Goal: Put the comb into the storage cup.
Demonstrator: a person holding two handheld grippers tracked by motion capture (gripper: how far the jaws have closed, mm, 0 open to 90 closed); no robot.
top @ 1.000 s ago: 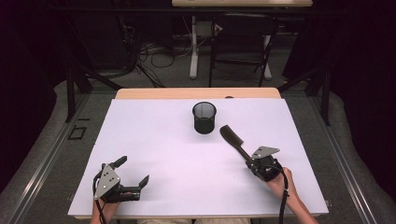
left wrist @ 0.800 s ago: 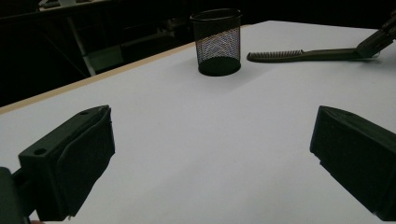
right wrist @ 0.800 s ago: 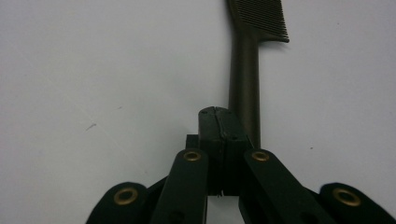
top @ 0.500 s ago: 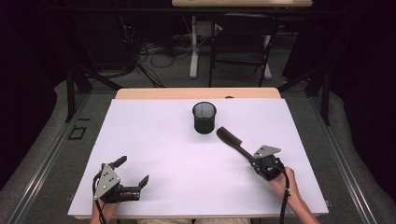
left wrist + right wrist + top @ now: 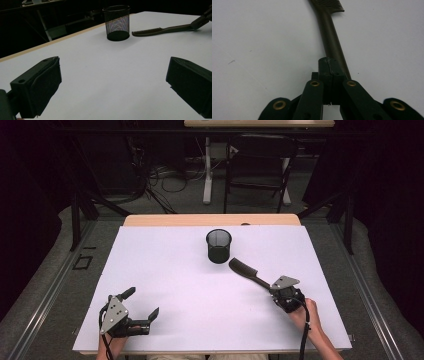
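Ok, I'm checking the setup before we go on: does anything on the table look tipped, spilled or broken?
Nothing stands out. The mesh cup stands upright and looks empty. The comb lies flat beside it, its handle clamped in the right gripper. The left gripper is open over bare table.

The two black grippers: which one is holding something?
The right gripper, at the table's right side: its jaws are shut on the handle of the dark plastic comb. The left gripper stands wide open with nothing between its jaws.

Bright white tabletop, dark surroundings, soft shadows, mild blur.
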